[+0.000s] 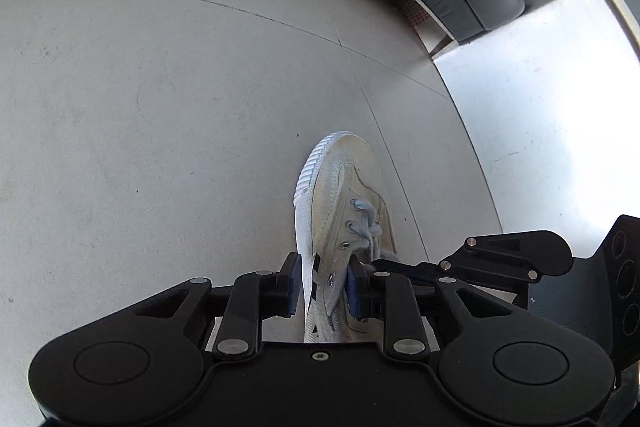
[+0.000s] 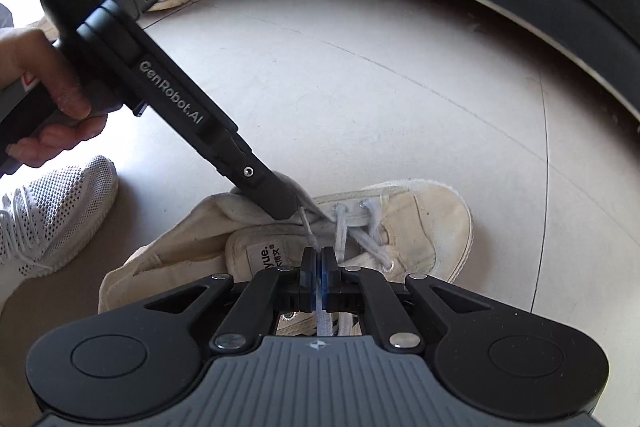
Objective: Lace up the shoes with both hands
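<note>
Left wrist: shoe point(image 1: 340, 211) toe points away, seemingly tilted sideways.

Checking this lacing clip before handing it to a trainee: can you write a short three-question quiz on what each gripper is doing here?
1. True or false: the right gripper is shut on the shoelace.
2. What do the left gripper fingers clamp? A) toe cap B) eyelet side of the canvas shoe C) nothing
3. Fill in: the shoe rests on the ____ floor.

Key: 1 true; 2 B; 3 tiled.
</note>
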Motion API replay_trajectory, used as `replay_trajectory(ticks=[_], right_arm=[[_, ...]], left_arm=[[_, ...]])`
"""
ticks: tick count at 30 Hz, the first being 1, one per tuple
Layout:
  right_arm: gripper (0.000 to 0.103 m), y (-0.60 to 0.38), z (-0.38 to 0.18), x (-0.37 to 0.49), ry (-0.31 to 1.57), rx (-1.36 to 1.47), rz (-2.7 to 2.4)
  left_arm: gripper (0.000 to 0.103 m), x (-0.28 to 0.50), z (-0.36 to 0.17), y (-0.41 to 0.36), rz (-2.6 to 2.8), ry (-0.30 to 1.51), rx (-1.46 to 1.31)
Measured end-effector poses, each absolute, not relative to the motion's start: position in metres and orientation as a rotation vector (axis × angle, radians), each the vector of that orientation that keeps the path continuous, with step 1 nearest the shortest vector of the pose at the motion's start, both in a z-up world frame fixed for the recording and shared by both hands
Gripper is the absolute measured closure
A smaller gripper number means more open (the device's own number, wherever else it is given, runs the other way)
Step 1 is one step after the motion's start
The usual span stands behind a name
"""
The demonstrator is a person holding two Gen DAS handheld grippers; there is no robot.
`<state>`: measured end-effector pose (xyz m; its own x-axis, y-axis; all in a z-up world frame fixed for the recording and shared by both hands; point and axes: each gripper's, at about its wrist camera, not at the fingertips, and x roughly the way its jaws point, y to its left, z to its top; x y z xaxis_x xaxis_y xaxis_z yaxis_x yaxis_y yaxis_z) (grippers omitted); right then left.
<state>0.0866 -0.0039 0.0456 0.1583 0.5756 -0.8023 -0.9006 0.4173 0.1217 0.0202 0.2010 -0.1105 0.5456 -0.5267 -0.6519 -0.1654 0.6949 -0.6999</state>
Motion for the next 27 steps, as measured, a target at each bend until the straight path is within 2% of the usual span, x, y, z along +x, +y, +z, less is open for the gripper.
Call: replay_trajectory(ticks=[3, 27], right_arm=[[0.101, -0.012, 0.042, 0.087, 0.928, -0.384, 1.079], [0.101, -0.033, 0.044, 0.065, 0.887, -0.335, 1.062]], left_arm=[[0.077, 0.02, -0.115, 0.205, -0.238, 1.0, -0.845], [0.074, 0.019, -0.11, 0.215, -0.236, 0.999, -0.831]])
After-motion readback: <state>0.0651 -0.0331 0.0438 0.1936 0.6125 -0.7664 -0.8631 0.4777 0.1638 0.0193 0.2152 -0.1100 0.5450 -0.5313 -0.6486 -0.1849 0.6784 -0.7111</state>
